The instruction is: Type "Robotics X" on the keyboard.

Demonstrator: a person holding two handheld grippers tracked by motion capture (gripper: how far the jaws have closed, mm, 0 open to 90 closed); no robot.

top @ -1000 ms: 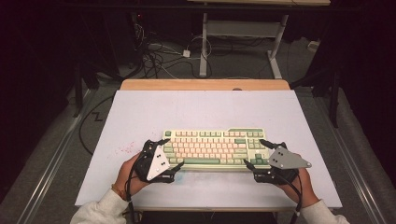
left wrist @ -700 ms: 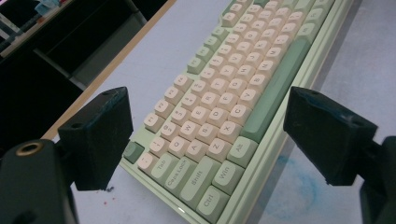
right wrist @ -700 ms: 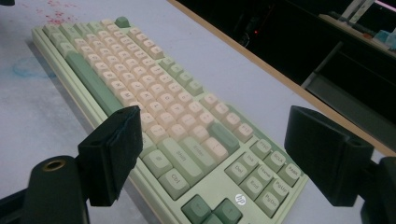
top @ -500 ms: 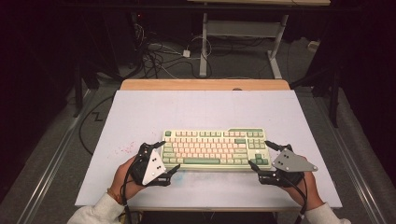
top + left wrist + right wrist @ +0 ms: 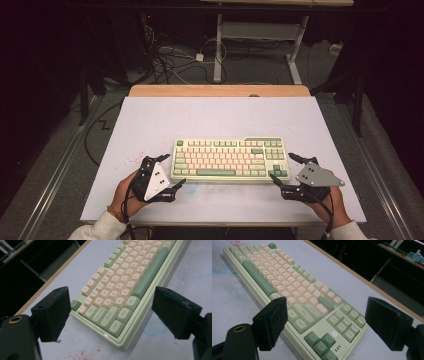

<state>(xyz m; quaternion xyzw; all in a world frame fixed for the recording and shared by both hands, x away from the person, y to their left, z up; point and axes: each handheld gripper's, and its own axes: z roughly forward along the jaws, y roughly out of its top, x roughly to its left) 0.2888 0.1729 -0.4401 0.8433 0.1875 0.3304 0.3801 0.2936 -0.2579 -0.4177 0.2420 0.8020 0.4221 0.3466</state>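
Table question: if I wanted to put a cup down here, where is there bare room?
The widest bare patch is between the keyboard and the table's wooden far edge. The strips left and right of the keyboard are also bare farther back. The near edge is crowded: the left tool and right tool flank the keyboard's ends.

Dim room, bright desk – that's my whole setup.

I'm working at a table (image 5: 150,115) with a pale lavender top and a wooden strip (image 5: 220,90) along the far edge. Beyond it there's a white metal table frame (image 5: 260,35) and a tangle of cables (image 5: 175,57) on the grey floor (image 5: 65,150). Everything further back sits in near-black shadow.
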